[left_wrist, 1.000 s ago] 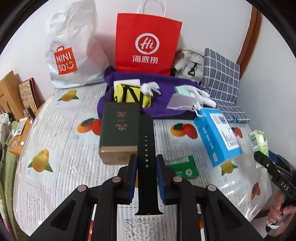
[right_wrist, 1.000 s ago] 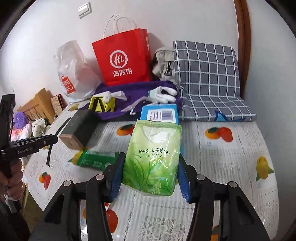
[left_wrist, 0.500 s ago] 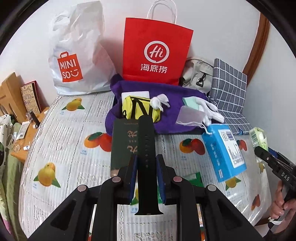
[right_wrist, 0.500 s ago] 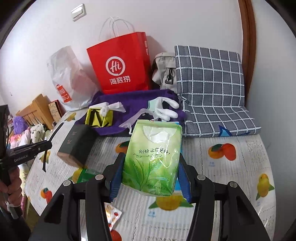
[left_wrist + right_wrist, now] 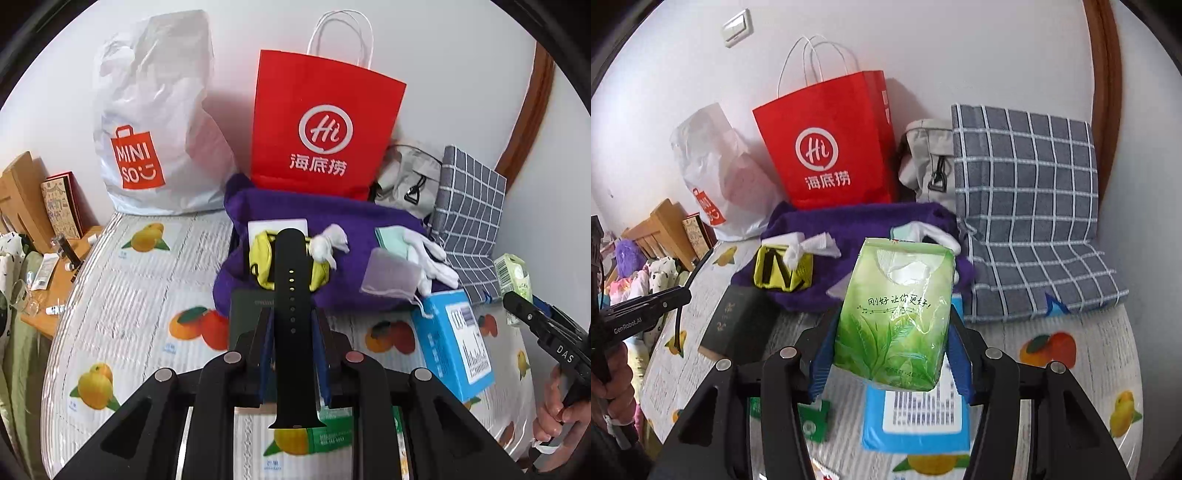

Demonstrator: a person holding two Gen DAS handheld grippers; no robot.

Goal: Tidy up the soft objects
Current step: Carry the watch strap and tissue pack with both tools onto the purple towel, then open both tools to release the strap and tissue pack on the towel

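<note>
Left gripper (image 5: pixel 291 332) pinching black watch strap (image 5: pixel 291 295) upright, right gripper (image 5: pixel 892 354) clamped on green tissue pack (image 5: pixel 894 317) (plastic-wrapped), both above fruit-print tablecloth (image 5: pixel 122 295), purple towel (image 5: pixel 354 221) w/ white gloves (image 5: pixel 428 254) behind.

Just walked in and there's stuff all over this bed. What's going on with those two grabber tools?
A person is sorting soft items on the bed, one tool in each hand. The left claw is shut on a black watch strap; the right claw grips a green tissue pack. Both are held above the fruit-print bedcover, facing the purple cloth where a yellow pouch and white gloves lie. Neither item is set down yet.
</note>
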